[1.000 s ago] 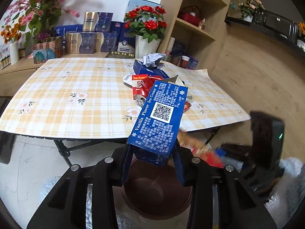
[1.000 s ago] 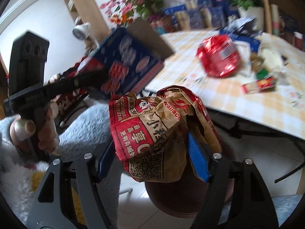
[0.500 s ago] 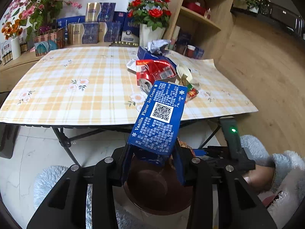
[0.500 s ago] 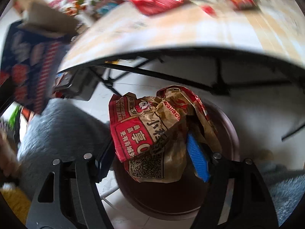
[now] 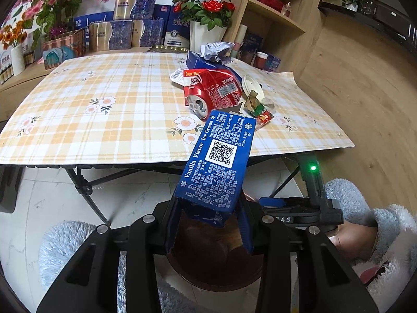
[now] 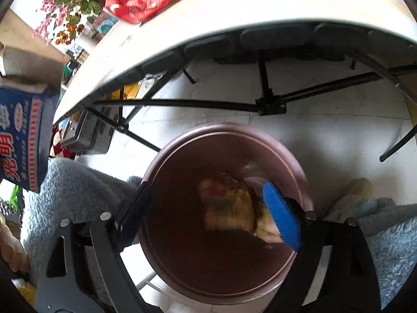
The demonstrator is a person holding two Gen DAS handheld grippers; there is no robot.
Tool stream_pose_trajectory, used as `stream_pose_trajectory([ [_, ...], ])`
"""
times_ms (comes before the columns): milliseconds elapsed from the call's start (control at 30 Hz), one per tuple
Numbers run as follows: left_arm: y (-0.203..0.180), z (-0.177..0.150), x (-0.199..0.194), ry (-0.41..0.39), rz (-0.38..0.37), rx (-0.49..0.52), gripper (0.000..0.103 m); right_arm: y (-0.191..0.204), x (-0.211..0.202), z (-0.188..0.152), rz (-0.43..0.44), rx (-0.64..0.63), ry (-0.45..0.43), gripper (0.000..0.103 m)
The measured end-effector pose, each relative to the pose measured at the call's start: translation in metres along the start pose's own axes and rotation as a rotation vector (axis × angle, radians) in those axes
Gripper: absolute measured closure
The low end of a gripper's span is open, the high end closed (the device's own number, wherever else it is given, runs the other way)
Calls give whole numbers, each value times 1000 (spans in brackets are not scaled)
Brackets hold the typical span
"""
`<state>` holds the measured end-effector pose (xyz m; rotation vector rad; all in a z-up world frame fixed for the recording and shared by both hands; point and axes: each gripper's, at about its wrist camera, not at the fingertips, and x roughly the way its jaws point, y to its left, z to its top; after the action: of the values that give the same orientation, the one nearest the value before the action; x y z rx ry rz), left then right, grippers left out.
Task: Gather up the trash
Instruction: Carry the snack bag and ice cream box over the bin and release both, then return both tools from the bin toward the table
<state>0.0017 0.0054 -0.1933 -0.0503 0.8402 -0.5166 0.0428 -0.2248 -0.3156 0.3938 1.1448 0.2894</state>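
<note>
- Bin (image 6: 221, 274) as the landmark: brown, round, on the floor just under the near edge of the table (image 5: 130, 140), so trash can go straight down from the tabletop.
- Right gripper (image 6: 208, 216) directly over the bin mouth, jaws just spread wide apart, nothing pressed between them; crumpled wrapper (image 6: 229, 203) already down inside the bin, beside the blue pad, evidently let go to fall in.
- Left gripper (image 5: 208, 229) also above the bin, clamped on the lower end of a blue ice cream box (image 5: 216, 161); box tilted up and away toward the table, probably waiting its turn to drop.
- Beyond the bin, on the tabletop: crushed red can (image 5: 211, 91), white lid (image 5: 251, 84), small scraps and another blue box with crumpled paper, all yet to be collected.
- Farthest from the bin: vase of red roses (image 5: 206, 20) and stacked gift boxes against the wall, apparently not trash.
</note>
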Motion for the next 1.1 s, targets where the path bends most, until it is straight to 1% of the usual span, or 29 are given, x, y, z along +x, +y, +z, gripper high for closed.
stream_pose_trajectory([
  [133,2,0,3,15,-10,-11,65,2,-15,4,-17,-5,-81,16],
  [267,-2,0,7,30,-22,3,65,11,-58,4,-18,-48,-243,14],
  [333,-8,0,9,37,-28,28,65,15,-80,3,-32,-80,-327,13],
  [400,-14,3,8,41,-41,60,65,20,-107,2,-56,-112,-429,11],
  [567,-35,17,4,7,-85,181,65,22,-150,8,-95,-159,-580,7],
  [667,-45,20,10,7,-94,250,64,25,-165,10,-144,-226,-658,6],
  [733,-47,19,21,21,-102,280,64,28,-169,12,-176,-253,-690,6],
  [767,-46,18,25,29,-104,282,64,26,-170,12,-201,-261,-709,6],
  [833,-43,16,38,56,-109,267,64,21,-168,11,-223,-241,-718,6],
  [867,-40,14,44,68,-117,251,64,17,-163,12,-224,-214,-701,6],
  [967,-34,2,60,111,-128,219,64,11,-149,16,-241,-186,-648,6],
  [1033,-33,-6,71,154,-121,215,64,12,-145,13,-252,-187,-638,6],
  [1100,-33,-8,75,168,-133,212,64,14,-140,12,-270,-194,-629,6],
])
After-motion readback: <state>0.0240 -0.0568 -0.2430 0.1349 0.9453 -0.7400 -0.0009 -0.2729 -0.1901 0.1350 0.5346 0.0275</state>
